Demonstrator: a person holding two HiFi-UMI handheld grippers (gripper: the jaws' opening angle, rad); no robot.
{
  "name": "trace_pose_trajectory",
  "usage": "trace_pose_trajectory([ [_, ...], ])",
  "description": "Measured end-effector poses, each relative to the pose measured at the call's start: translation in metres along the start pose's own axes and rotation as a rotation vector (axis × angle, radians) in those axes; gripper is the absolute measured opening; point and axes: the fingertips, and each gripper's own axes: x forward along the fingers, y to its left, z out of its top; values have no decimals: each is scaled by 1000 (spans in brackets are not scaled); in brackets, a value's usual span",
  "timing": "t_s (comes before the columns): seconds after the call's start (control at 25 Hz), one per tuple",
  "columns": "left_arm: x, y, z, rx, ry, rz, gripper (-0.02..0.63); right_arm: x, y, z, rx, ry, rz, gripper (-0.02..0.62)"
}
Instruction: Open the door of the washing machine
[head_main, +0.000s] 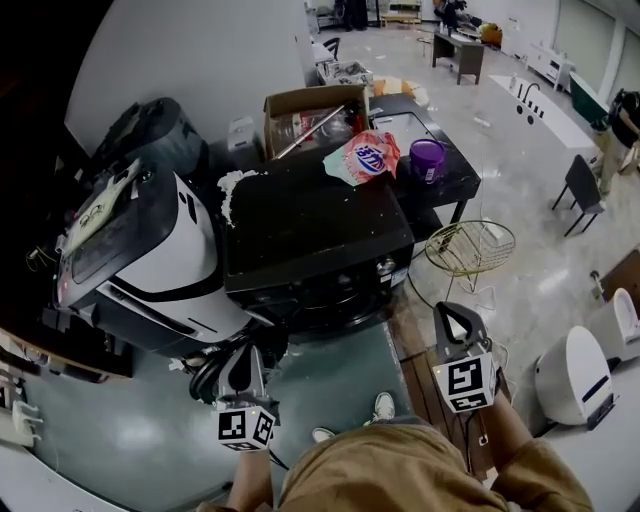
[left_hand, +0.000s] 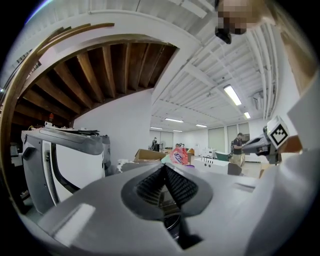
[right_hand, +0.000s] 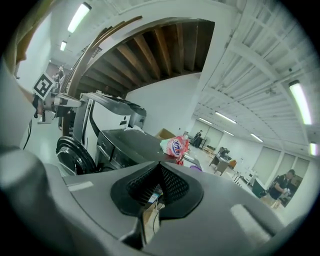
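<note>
The black front-loading washing machine (head_main: 310, 240) stands in the middle of the head view. Its round door (head_main: 213, 372) hangs swung open at the machine's lower left, and it also shows as a dark ring (right_hand: 75, 155) in the right gripper view. My left gripper (head_main: 243, 372) is held just in front of that door, level, with its jaws shut on nothing (left_hand: 164, 170). My right gripper (head_main: 457, 325) is off to the right of the machine, clear of it, tilted slightly down. Its jaws are also shut and empty (right_hand: 160, 167).
A white machine (head_main: 150, 250) stands close on the washer's left. A pink detergent bag (head_main: 368, 155) lies on the washer's back corner. Behind are a cardboard box (head_main: 310, 115) and a purple tub (head_main: 427, 158) on a black table (head_main: 445, 190). A wire basket (head_main: 470, 247) stands at the right.
</note>
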Motion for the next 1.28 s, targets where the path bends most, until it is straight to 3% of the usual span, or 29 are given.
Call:
trace_pose_trajectory([
  [0.48, -11, 5, 2, -21, -7, 56, 61, -21, -30, 27, -31, -53, -56, 5],
  [1.28, -36, 36, -13, -33, 26, 133, 61, 4, 14, 36, -48, -57, 28, 5],
])
